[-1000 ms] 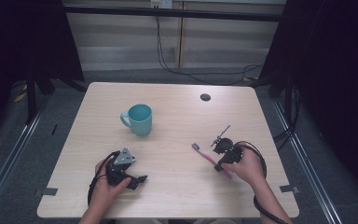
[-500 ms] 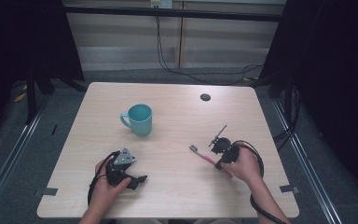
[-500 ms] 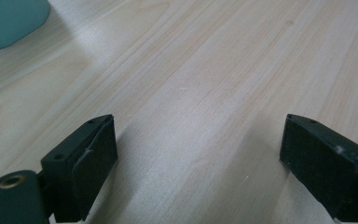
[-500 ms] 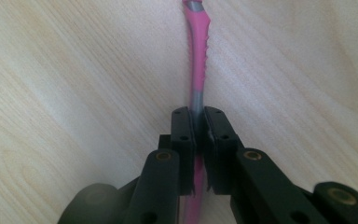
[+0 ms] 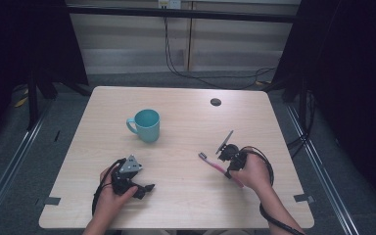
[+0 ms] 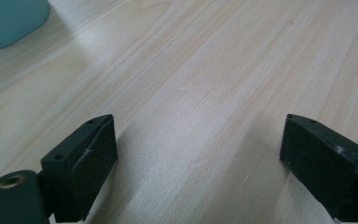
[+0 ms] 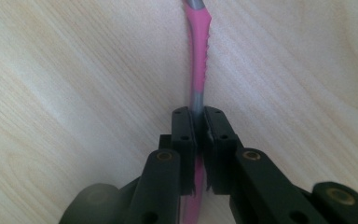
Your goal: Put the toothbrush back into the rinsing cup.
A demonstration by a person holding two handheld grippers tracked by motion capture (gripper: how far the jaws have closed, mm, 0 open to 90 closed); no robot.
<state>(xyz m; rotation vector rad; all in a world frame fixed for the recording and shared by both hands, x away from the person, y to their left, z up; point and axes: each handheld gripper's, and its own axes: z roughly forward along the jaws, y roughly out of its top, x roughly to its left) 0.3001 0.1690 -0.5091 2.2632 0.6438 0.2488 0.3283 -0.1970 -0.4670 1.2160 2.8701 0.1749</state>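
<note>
A pink and grey toothbrush (image 5: 209, 161) lies flat on the wooden table (image 5: 186, 200), right of centre, its head pointing up-left. My right gripper (image 5: 228, 170) points down onto it. In the right gripper view my right gripper (image 7: 198, 114) has its jaws shut on the toothbrush (image 7: 198, 56) at the grey part of the handle. A teal mug (image 5: 146, 125) stands upright left of centre. My left gripper (image 5: 146, 188) rests near the front edge. Its jaws stand wide open over bare wood in the left gripper view (image 6: 198, 140), with the mug (image 6: 7, 21) at the far left corner.
A small black round disc (image 5: 216, 102) sits near the table's far edge. Cables trail from both grippers off the front edge. Dark curtains and floor rails flank the table on both sides.
The right hand has shifted very slightly over the toothbrush, which lies where it was. The left hand and the mug have not moved.
</note>
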